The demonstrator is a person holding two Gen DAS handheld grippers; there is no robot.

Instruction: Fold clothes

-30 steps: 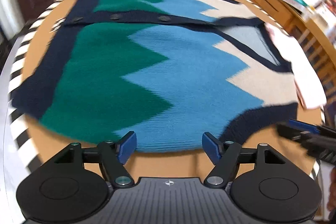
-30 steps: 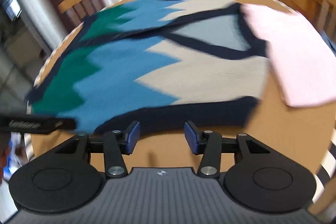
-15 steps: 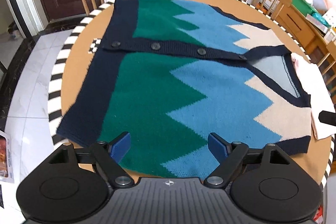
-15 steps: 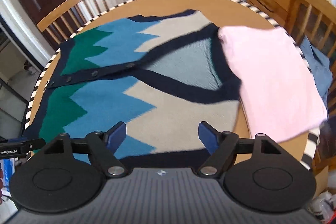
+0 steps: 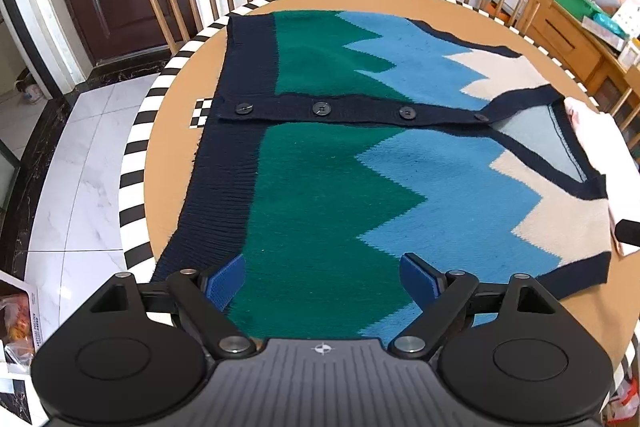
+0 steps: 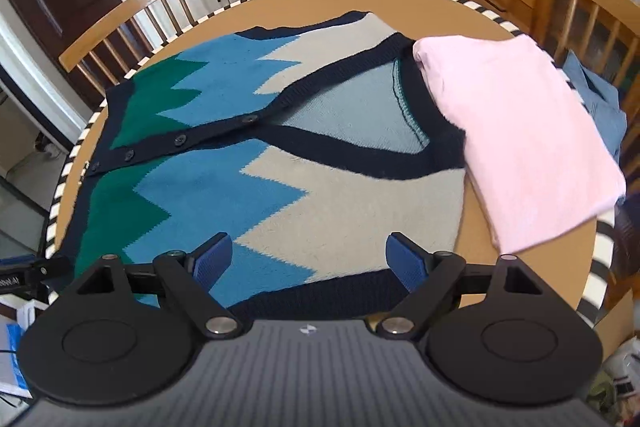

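My left claw (image 5: 322,277) and right claw (image 6: 308,261) hang over the worktop (image 5: 172,163), jaws widening, nothing gripped; the buttoned zigzag knit vest (image 5: 340,187) lies flat mid-frame; folded pink garment (image 6: 520,147) overlaps its neckline, right of frame.

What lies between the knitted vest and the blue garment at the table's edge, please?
A folded pink garment lies between the vest and blue garment, overlapping the vest's collar; the right wrist view shows it.

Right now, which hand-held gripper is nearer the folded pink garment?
Right. The right hand-held gripper hovers beside the pink garment; the left hand-held gripper is over the vest's hem end, farther away.
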